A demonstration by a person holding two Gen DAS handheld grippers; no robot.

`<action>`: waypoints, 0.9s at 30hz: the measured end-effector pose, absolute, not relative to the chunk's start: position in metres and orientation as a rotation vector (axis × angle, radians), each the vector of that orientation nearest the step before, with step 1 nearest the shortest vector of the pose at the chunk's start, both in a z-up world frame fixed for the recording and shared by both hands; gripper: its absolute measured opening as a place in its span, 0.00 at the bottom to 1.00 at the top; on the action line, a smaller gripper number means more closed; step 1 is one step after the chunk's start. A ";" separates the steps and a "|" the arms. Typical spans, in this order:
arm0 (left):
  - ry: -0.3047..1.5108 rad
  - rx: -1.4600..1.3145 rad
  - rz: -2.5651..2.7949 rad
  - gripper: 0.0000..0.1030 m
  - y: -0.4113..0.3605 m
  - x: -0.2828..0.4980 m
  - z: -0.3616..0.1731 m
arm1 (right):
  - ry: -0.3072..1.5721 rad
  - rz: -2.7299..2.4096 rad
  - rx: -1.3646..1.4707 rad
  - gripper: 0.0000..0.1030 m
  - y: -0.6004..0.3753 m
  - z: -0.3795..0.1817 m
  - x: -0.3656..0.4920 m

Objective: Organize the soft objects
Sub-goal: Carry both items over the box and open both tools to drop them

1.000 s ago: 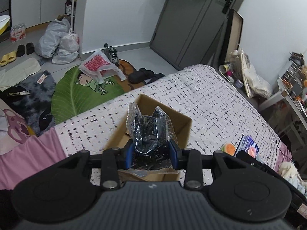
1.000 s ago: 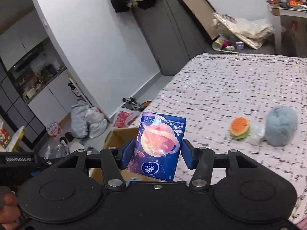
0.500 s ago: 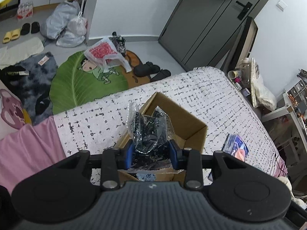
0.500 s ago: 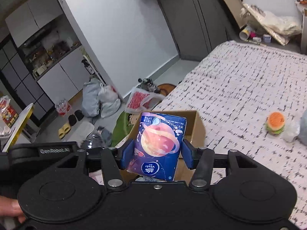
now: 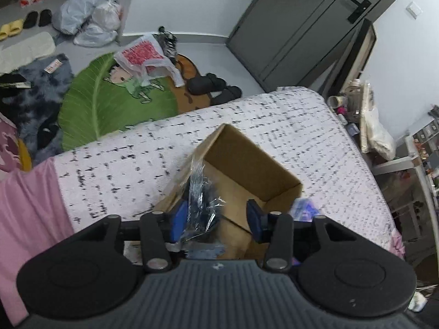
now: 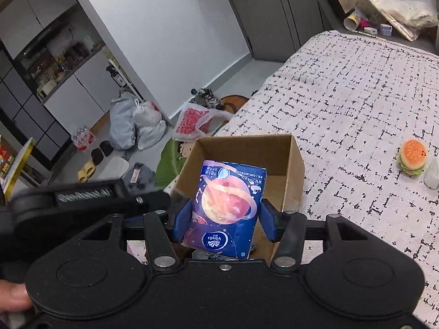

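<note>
An open cardboard box point(image 5: 241, 150) stands on the black-and-white patterned bedspread point(image 5: 123, 170). My left gripper point(image 5: 216, 216) hangs over the box, and its jaws are opening. A clear plastic packet of black material point(image 5: 201, 205) leans against the left pad, with a gap to the right pad. My right gripper point(image 6: 222, 219) is shut on a blue tissue pack with a planet print point(image 6: 225, 208) above the near edge of the box point(image 6: 296, 170). That tissue pack point(image 5: 303, 209) shows at the box's right in the left wrist view.
A burger-shaped soft toy point(image 6: 411, 157) and a small clear item point(image 6: 433, 175) lie on the bed to the right. Past the bed's edge the floor holds a green leaf rug point(image 5: 90, 109), plastic bags point(image 5: 145, 57) and slippers point(image 5: 214, 85). A pink sheet point(image 5: 27, 205) lies at the left.
Both grippers moved in over the box and lower. The left jaws widened, and the black packet slumped against the left pad. The tissue pack stays gripped.
</note>
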State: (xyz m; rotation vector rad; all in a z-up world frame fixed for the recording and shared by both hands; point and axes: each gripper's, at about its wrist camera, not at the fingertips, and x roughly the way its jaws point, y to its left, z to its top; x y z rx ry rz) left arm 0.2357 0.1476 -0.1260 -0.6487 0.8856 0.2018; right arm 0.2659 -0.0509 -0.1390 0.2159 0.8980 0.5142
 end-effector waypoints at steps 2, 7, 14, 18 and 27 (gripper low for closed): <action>0.873 -0.630 0.196 0.52 0.147 0.237 -0.122 | 0.908 0.521 0.217 0.51 -0.050 -0.142 0.269; 0.867 -0.588 0.216 0.53 0.147 0.238 -0.113 | 0.927 0.527 0.222 0.54 -0.048 -0.145 0.275; 0.881 -0.526 0.259 0.66 0.139 0.235 -0.109 | 0.934 0.534 0.223 0.62 -0.057 -0.137 0.275; 0.880 -0.502 0.271 0.73 0.130 0.232 -0.105 | 0.921 0.536 0.229 0.63 -0.075 -0.127 0.272; 0.851 -0.449 0.224 0.80 0.088 0.229 -0.087 | 0.880 0.470 0.229 0.69 -0.138 -0.110 0.271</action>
